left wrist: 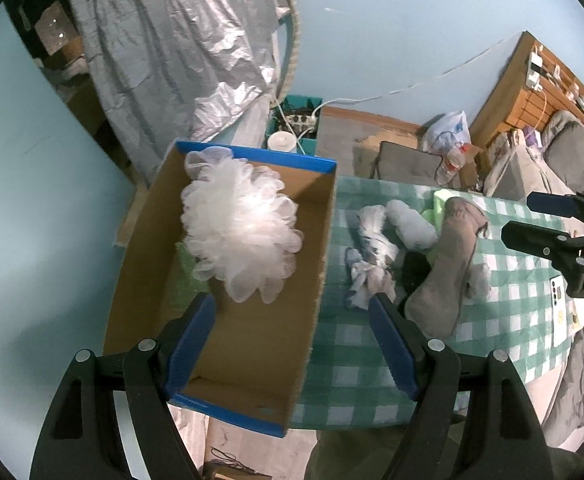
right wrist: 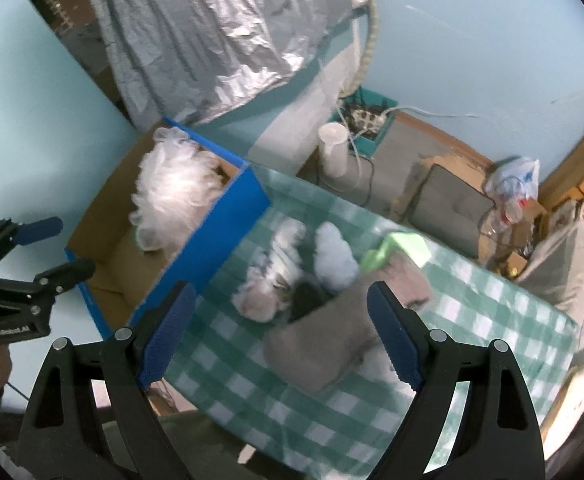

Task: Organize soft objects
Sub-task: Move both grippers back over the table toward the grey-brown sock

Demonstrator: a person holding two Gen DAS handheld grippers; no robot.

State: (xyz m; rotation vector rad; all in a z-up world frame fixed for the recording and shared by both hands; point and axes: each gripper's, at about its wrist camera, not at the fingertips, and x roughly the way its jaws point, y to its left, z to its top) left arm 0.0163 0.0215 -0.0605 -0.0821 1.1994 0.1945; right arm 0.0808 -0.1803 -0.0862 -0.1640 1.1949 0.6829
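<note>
A white mesh bath pouf (left wrist: 238,228) lies in a cardboard box (left wrist: 260,344) with blue outer walls, at the table's left end; it also shows in the right wrist view (right wrist: 172,196). On the green checked tablecloth (left wrist: 356,360) lies a pile: a grey sock (left wrist: 444,272), a white-and-blue knotted cloth (left wrist: 368,256), a white fluffy roll (left wrist: 412,220), a green cloth (left wrist: 440,200) and something black (left wrist: 416,268). My left gripper (left wrist: 292,340) is open and empty above the box's near end. My right gripper (right wrist: 280,328) is open and empty above the pile (right wrist: 312,280).
A white phone (left wrist: 560,308) lies at the table's right edge. Beyond the table are a silver cover (left wrist: 180,52), a teal crate with a power strip (left wrist: 296,120), a grey cushion (left wrist: 408,164), a plastic bottle (left wrist: 452,160) and a wooden shelf (left wrist: 532,92).
</note>
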